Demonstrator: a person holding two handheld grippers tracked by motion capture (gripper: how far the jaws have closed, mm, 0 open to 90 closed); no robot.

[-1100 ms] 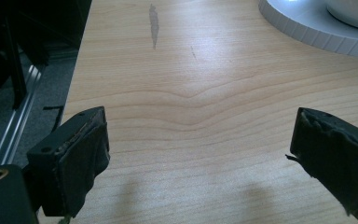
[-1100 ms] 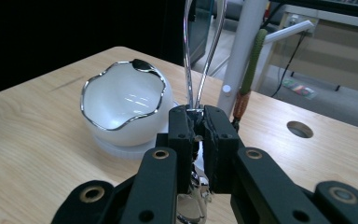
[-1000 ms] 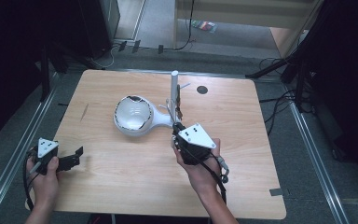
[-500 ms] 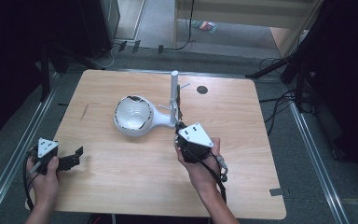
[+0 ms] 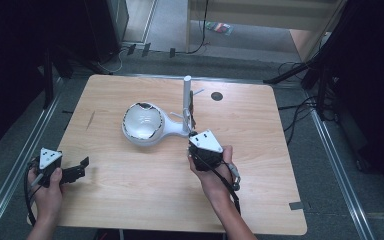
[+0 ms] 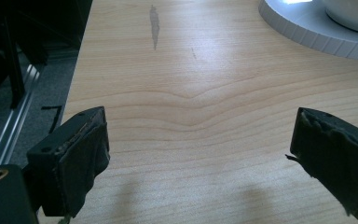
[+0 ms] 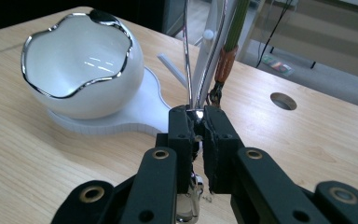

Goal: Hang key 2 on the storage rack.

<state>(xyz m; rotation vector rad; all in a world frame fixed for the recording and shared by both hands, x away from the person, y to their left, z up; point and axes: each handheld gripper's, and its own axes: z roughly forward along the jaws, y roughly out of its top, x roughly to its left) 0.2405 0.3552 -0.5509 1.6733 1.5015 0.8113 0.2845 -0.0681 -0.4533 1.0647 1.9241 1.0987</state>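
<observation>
Right jaws: the right gripper [image 7: 195,122] is clamped tight on a thin chrome wire loop [image 7: 204,60], apparently a whisk or hook, though the upper part is cut off at the top of the frame.
Change: in the high view the right gripper [image 5: 203,150] sits slightly lower in the frame and closer to the person than a second ago, grip unchanged; I judge the wire piece is being drawn away from the white stand [image 5: 186,102].
Thing's place: the loop rises straight from the jaws, centre frame, just in front of the white bowl [image 7: 81,70].
Left jaws: the left gripper [image 6: 200,154] gapes wide, nothing between, over bare table [image 6: 191,84] at the lower left.
</observation>
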